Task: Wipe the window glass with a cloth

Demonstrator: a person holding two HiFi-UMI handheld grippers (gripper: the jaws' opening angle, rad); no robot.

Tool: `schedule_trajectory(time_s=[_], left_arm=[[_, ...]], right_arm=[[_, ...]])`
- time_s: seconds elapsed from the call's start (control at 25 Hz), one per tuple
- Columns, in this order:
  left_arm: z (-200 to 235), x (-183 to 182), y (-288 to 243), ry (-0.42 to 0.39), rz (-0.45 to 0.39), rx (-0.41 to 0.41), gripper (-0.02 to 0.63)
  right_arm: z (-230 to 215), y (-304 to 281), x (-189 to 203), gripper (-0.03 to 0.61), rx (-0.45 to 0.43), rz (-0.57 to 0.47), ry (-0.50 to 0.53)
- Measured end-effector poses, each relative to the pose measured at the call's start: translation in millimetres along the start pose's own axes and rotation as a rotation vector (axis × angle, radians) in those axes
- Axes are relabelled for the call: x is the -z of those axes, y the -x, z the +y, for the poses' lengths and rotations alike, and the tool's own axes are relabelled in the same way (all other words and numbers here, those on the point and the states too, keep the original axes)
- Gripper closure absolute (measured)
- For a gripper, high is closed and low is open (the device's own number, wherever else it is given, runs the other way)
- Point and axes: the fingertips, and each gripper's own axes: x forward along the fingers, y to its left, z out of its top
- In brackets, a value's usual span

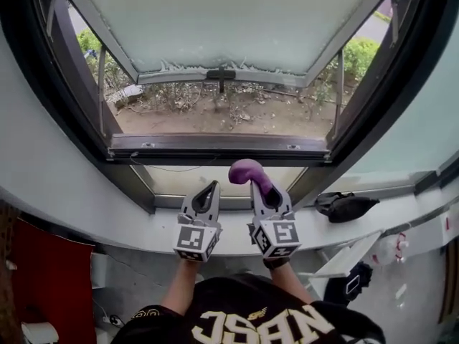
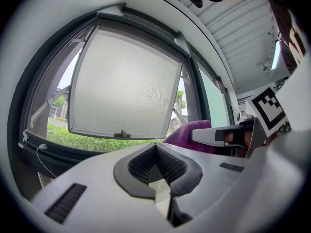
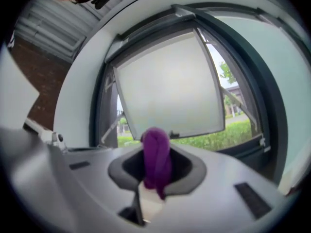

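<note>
The window glass [image 1: 229,20] is a frosted, milky pane, flat and matte. It sits in a slim grey metal sash that swings outward from the top. A small dark handle [image 1: 221,74] sits at the middle of the sash's lower edge. The fixed window frame [image 1: 215,145] around the opening is dark, smooth metal with a broad bottom rail. Below the rail runs a pale, smooth sill [image 1: 107,224] that curves across the wall.

The cloth [image 1: 246,169] is purple and soft, bunched into a rounded, rope-like fold. The right tongs [image 1: 262,187] pinch it, and the fold stands up out of their tips. It hangs in the air above the sill's middle, just under the bottom rail and apart from the glass. In the right gripper view the fold fills the dark ribbed notch between the pale plastic jaws.

The left tongs [image 1: 211,186] are pressed together on nothing, their tips meeting in a point. They are just beside the right pair, over the same middle stretch of sill.

A black, floppy bag [image 1: 346,206] lies toward the sill's right end, well apart from both tongs.

The gap between the swung-out sash and the bottom rail is wide. Through it show bare earth [image 1: 237,117] and green bushes [image 1: 358,52]. The pane stands well above and beyond both tongs, with open air between.
</note>
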Motion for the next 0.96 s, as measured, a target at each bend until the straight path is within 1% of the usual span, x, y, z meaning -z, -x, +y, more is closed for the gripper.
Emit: schedule_trajectory(time_s=[0.2,0.56,0.76,0.96], left_arm=[[3.6,-8.4,2.1,-0.021,-0.022,0.005,0.604],[-1.1,-6.1,-1.5,-0.023,0.0,-0.012,0.604],[2.6,-8.8,-2.7,-0.025,-0.021,-0.094,0.604],[-5.7,-5.0,-9.2,-0.024,-0.025,-0.127,0.604]], right_arm=[[4.7,-2.5,1.8,0.499,0.015,0.002,0.028],[-8.3,2.6,11.7,0.499,0.023,0.015,0.021],[-21.0,7.7,14.9,0.499,0.013,0.019,0.016],[-38.9,13.2,15.6,0.499,-0.007,0.018,0.015]])
